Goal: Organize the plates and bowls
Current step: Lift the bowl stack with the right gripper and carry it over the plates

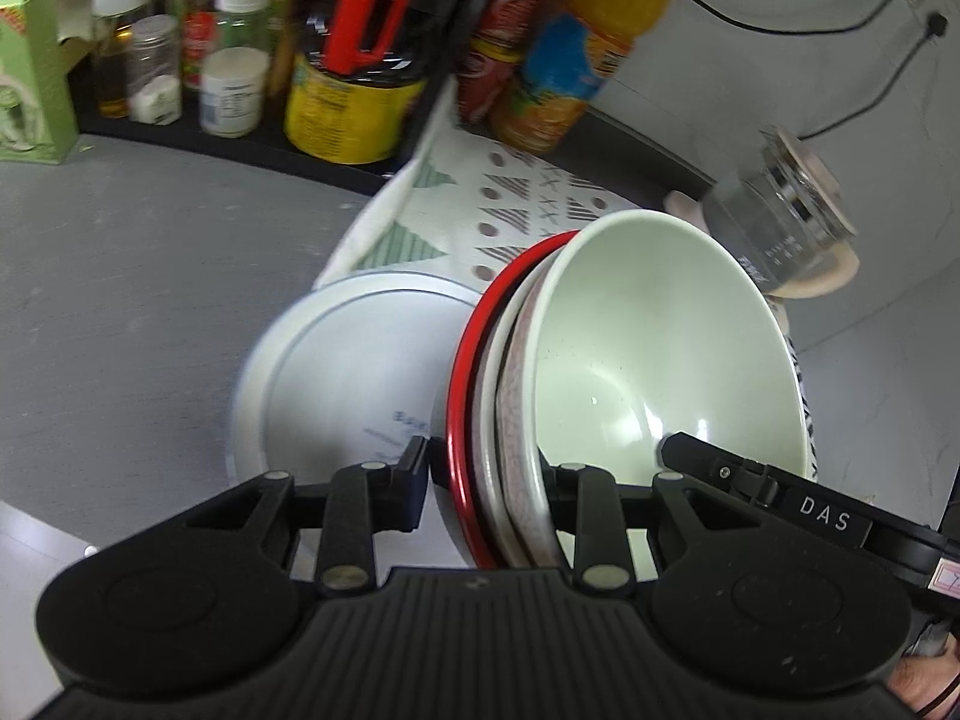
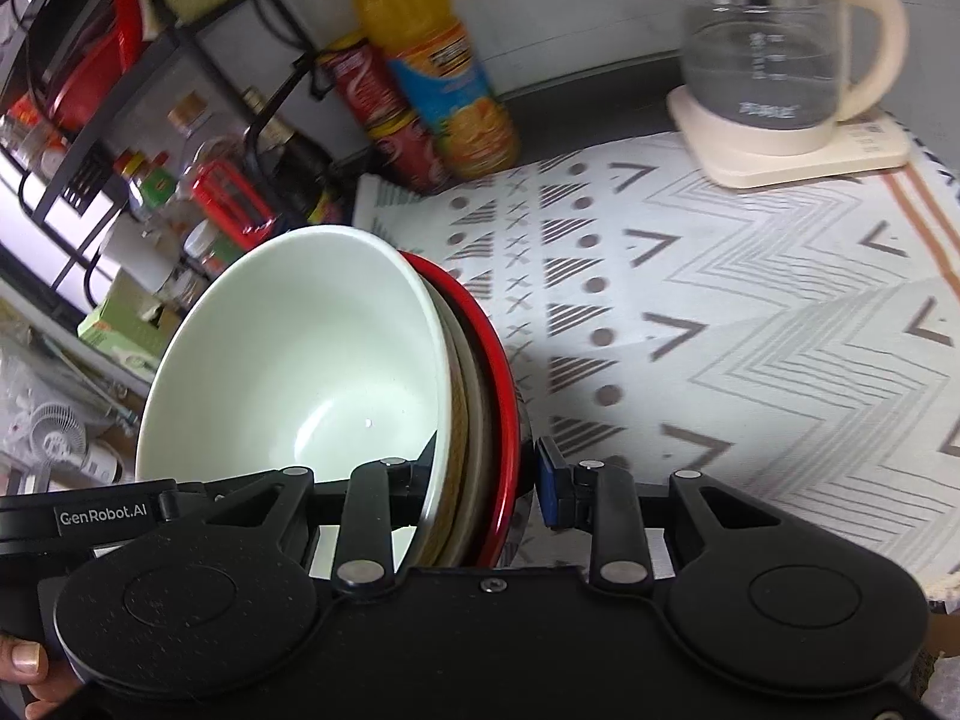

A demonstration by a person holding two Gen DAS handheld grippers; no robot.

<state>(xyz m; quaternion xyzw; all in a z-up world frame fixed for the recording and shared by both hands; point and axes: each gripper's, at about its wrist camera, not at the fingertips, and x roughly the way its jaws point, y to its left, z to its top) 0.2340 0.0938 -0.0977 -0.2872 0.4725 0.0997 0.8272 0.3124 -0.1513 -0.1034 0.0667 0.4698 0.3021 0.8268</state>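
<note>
Both tools clamp opposite rims of a nested stack of bowls (image 1: 660, 360), pale green inside red, held tilted above the grey desk (image 1: 120, 300) beside a white plate (image 1: 348, 372): the left tool (image 1: 486, 480) and right tool (image 2: 486, 480) should stay level together so nothing slips. The stack's underside and landing spot are hidden, and the background is blurred.

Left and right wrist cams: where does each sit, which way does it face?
Left wrist: on the left gripper, angled down at the bowl stack, a white plate and bottles behind; fingertips show bottom right.
Right wrist: on the right gripper, angled down over the stack, mat and kettle; a thumb shows.
Shared: stack, mat, kettle, orange bottle.
</note>
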